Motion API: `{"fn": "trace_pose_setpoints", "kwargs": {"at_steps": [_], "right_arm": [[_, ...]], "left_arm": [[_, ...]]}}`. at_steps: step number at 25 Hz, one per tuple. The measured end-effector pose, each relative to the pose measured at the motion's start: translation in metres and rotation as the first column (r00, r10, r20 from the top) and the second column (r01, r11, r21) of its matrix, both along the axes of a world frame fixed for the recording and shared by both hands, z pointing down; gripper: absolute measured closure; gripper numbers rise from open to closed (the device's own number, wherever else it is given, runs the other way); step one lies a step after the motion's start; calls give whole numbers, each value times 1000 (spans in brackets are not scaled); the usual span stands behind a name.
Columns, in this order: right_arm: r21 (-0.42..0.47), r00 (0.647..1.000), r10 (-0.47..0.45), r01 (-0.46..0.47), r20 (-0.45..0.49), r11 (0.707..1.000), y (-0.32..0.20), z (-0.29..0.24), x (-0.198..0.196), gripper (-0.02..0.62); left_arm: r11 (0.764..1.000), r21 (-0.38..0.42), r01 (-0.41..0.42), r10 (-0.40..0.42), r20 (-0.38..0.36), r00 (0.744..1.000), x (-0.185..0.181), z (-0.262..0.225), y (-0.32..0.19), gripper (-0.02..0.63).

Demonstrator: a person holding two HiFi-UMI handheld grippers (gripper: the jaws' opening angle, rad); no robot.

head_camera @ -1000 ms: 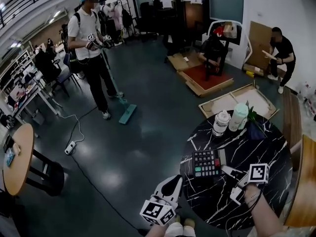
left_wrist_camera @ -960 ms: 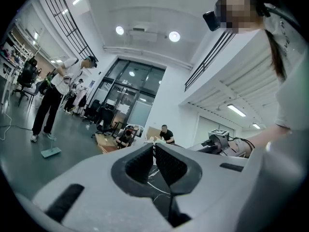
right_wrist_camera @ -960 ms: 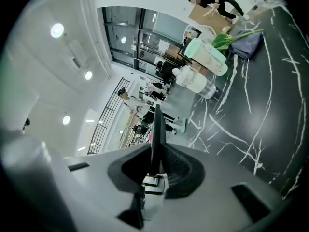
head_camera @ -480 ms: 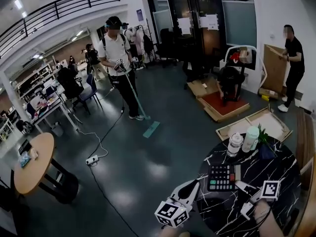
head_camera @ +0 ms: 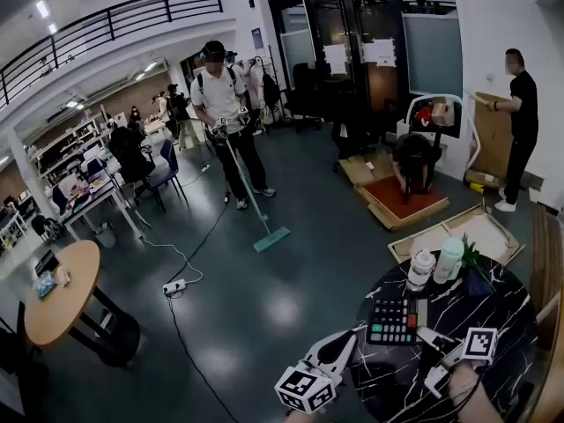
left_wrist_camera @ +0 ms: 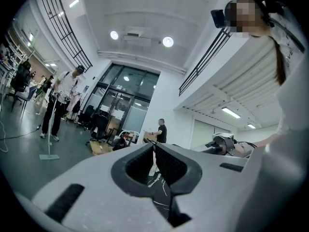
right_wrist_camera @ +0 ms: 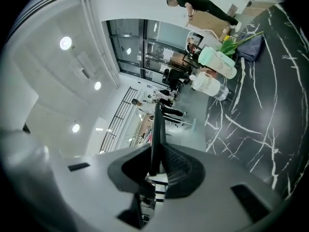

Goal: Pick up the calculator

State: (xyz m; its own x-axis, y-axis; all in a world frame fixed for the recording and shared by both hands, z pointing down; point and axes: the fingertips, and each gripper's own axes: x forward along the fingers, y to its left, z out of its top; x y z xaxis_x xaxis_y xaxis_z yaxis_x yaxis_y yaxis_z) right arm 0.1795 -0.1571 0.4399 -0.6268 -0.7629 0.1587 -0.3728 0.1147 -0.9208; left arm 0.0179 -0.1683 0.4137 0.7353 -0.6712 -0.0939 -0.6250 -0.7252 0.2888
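Note:
The calculator (head_camera: 392,322), dark with a green key, hangs over the left edge of the round black marble table (head_camera: 493,302). My right gripper (head_camera: 425,331) is shut on its right edge. In the right gripper view the calculator (right_wrist_camera: 157,124) shows edge-on as a thin dark blade between the pads of the right gripper (right_wrist_camera: 157,149). My left gripper (head_camera: 352,334) hovers just left of the calculator, off the table edge. In the left gripper view the left gripper (left_wrist_camera: 153,145) is shut with nothing in it.
A white bottle (head_camera: 420,270), a pale green bottle (head_camera: 448,258) and a small plant (head_camera: 469,256) stand at the table's far edge. A person with a mop (head_camera: 225,104) is across the floor. A power strip (head_camera: 174,285) lies on the floor; a wooden round table (head_camera: 57,293) stands left.
Both grippers have risen a little, the right one carrying the calculator with it. The head view has tilted up and shows more of the room.

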Motion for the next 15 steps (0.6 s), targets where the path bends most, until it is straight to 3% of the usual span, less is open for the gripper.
{"fn": "trace_pose_setpoints", "kwargs": {"at_steps": [8, 15], "right_arm": [[-42, 999, -20, 21, 39, 999, 6, 9, -5, 537], [-16, 996, -28, 30, 88, 999, 0, -3, -9, 537]], "left_arm": [[1000, -24, 10, -10, -3, 1000, -1, 11, -2, 598], [1000, -27, 4, -4, 0, 1000, 1, 15, -8, 598]]}}
